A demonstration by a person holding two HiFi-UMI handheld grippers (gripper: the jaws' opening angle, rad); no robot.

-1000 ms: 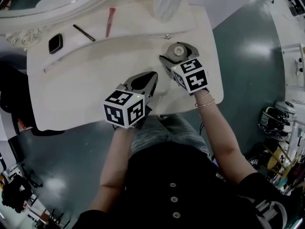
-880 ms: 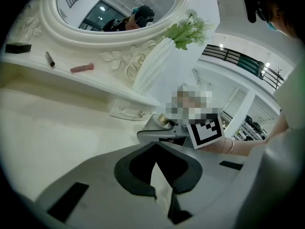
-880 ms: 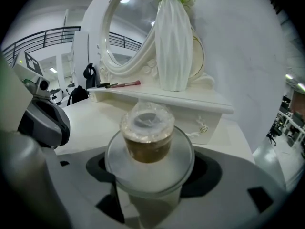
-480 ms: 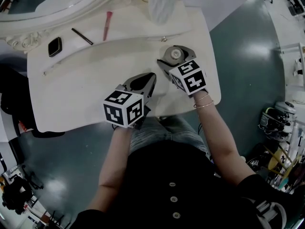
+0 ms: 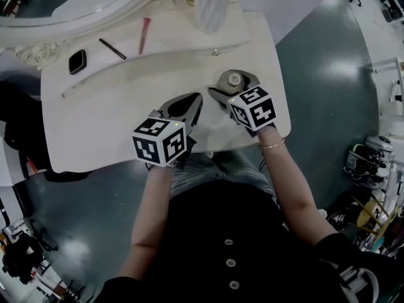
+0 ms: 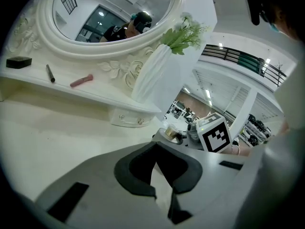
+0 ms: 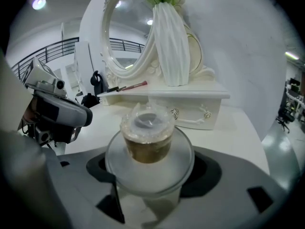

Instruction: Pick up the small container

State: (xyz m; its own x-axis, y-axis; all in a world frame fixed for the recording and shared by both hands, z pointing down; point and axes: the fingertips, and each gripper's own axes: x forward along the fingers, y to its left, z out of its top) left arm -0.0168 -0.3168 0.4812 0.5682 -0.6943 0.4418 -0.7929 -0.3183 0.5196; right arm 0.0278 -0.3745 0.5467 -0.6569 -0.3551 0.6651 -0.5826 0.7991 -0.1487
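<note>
The right gripper (image 5: 231, 84) clamps the small container (image 7: 148, 136) near the table's (image 5: 101, 128) right edge. The left gripper (image 5: 193, 101), jaws pressed together, empty, is just beside it.

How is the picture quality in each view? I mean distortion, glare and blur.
Head view: fairly sharp, with pale glare on the floor. Left gripper view: strong fisheye bending of the mirror frame, dark corners. Right gripper view: same fisheye; a lamp flares at top left; the container looks slightly soft.

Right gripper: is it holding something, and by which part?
Yes: the right gripper grips the small container around its clear lower body, beneath the lid.
</note>
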